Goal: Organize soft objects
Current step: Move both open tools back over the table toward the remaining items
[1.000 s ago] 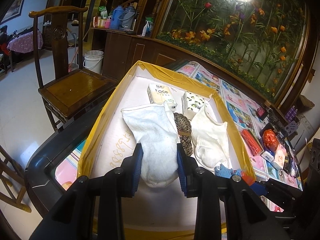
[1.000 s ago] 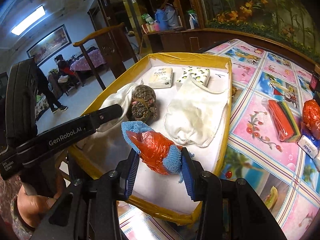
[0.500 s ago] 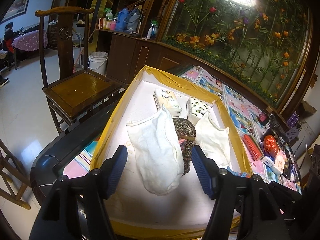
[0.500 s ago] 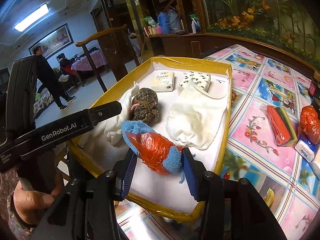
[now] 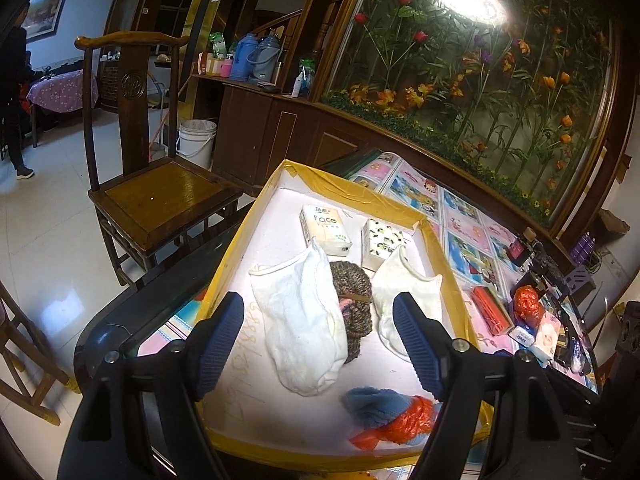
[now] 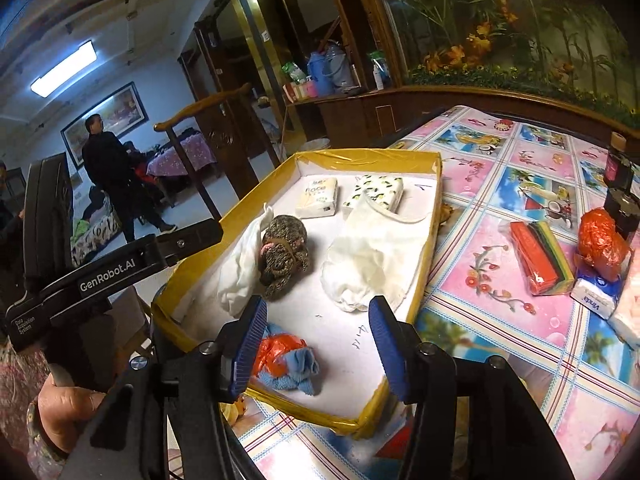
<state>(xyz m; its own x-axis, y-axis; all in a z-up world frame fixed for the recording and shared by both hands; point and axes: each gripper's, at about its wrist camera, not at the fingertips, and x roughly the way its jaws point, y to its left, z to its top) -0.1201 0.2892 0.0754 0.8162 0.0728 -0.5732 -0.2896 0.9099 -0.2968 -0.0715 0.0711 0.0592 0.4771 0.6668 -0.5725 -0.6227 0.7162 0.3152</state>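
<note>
1. Wooden furniture and a flower mural ring the table point(image 6: 500, 240), whose cartoon-print cloth carries a yellow-rimmed tray point(image 5: 448, 276) with a white floor.
2. A second ago the left gripper point(image 5: 318, 344) was clamped on the white sock point(image 5: 298, 320); now its jaws are opening and stand wide apart, and the sock lies released on the tray floor, clear of both pads.
3. The right gripper point(image 6: 318, 344) earlier pinched the blue cloth with the orange bag point(image 6: 286, 360); its jaws are opening too, and the bundle now rests on the tray floor near the front edge, close to the left pad; I cannot tell whether it touches.
4. Both views have pulled back and up, so more of the tray shows than before.
5. Unchanged: the brown knitted roll point(image 5: 352, 300) beside the white sock, a second white cloth point(image 5: 404, 300) to its right, and two tissue packs point(image 5: 324, 228) at the far end.
6. A person's hand point(image 6: 64, 412) holds the left gripper's handle.
</note>
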